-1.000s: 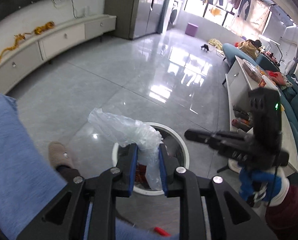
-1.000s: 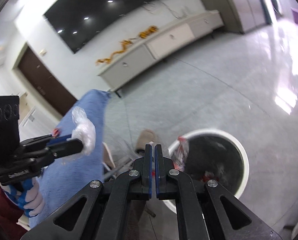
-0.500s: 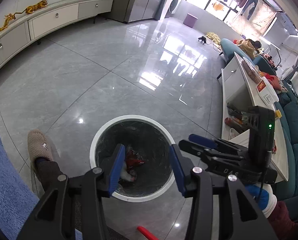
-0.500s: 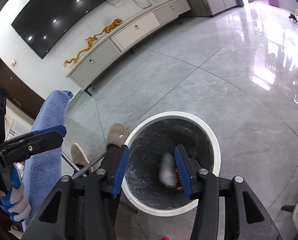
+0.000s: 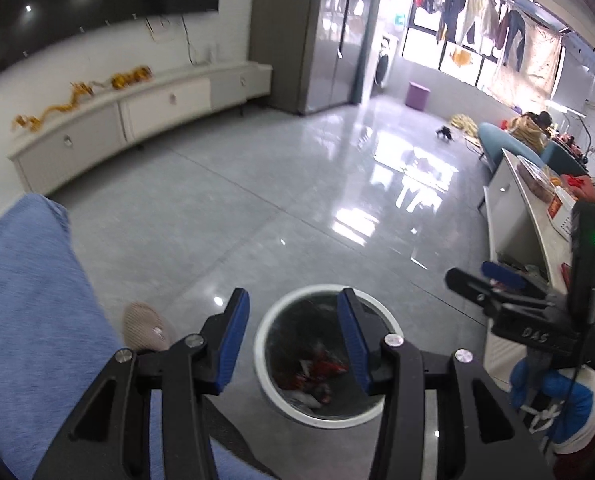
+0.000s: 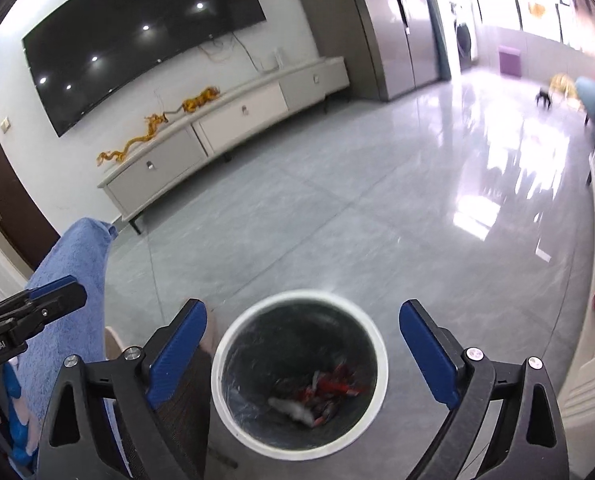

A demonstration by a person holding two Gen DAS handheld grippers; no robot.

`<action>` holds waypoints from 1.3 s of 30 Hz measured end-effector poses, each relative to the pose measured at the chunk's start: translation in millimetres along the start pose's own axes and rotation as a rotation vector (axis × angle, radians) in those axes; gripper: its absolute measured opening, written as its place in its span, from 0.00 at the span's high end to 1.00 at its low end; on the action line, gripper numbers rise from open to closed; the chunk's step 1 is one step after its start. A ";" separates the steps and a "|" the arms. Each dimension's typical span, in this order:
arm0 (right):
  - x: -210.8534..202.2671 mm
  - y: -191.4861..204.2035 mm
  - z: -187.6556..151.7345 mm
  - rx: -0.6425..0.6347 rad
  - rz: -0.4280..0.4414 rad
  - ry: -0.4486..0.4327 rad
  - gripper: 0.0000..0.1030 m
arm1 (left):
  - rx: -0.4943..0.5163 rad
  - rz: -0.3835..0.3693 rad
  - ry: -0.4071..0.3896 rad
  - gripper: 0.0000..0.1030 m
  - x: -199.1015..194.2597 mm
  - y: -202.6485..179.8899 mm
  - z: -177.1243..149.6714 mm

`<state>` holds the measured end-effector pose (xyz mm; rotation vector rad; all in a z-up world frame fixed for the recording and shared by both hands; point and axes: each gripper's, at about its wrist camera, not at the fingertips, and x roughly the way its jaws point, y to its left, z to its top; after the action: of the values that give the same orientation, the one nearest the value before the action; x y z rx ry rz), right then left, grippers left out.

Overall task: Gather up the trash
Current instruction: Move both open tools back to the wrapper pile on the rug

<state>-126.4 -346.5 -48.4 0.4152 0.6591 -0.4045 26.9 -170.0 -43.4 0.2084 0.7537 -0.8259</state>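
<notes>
A round trash bin with a white rim (image 5: 265, 384) (image 6: 379, 392) stands on the grey floor below both grippers. Red and white trash (image 5: 317, 372) (image 6: 321, 394) lies at its bottom. My left gripper (image 5: 293, 336) is open and empty above the bin. My right gripper (image 6: 303, 350) is wide open and empty, also above the bin. The right gripper also shows at the right of the left wrist view (image 5: 497, 288), and the left gripper at the left of the right wrist view (image 6: 45, 302).
A blue-clothed leg (image 5: 25, 300) and a beige slipper (image 5: 143, 328) are left of the bin. A white low table (image 5: 521, 216) with clutter stands to the right. A long white TV cabinet (image 6: 225, 128) lines the far wall.
Both grippers let go of their trash over the bin and opened. The plastic bag and the white piece now lie inside. Both grippers have since lifted and tilted up, the right one opening wider.
</notes>
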 end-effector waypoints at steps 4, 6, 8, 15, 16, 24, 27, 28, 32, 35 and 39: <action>-24.2 23.2 9.7 -0.060 0.008 -0.061 0.00 | 0.033 0.079 -0.046 0.57 -27.1 2.7 -5.0; -35.7 37.5 14.4 -0.088 0.020 -0.084 0.00 | 0.025 0.103 -0.059 0.57 -36.9 8.3 -9.7; -46.1 49.8 17.1 -0.106 0.041 -0.111 0.00 | 0.000 0.136 -0.074 0.57 -47.7 17.3 -14.6; -70.9 94.0 17.1 -0.170 0.105 -0.141 0.00 | -0.076 0.254 -0.108 0.57 -88.4 54.5 -37.5; -72.4 99.8 16.1 -0.179 0.113 -0.143 0.00 | -0.084 0.269 -0.113 0.57 -94.9 59.6 -41.5; -90.2 151.8 7.3 -0.234 0.214 -0.137 0.00 | -0.153 0.379 -0.189 0.51 -155.7 101.1 -78.1; -99.1 168.1 5.0 -0.244 0.226 -0.134 0.00 | -0.184 0.415 -0.216 0.45 -174.9 117.9 -90.9; -100.9 172.1 2.9 -0.249 0.232 -0.134 0.00 | -0.188 0.429 -0.216 0.45 -178.4 122.7 -94.1; -102.5 192.1 -3.2 -0.292 0.263 -0.123 0.02 | -0.214 0.478 -0.206 0.45 -186.6 137.5 -106.8; -92.5 209.1 -10.0 -0.325 0.303 -0.093 0.06 | -0.241 0.513 -0.196 0.45 -196.4 150.5 -124.4; -82.1 232.4 -20.6 -0.376 0.349 -0.051 0.11 | -0.286 0.550 -0.180 0.44 -210.6 170.6 -150.2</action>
<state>-83.5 -122.1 46.4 0.1543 0.5838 0.0429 -19.9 136.0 -28.7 0.0757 0.5944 -0.2070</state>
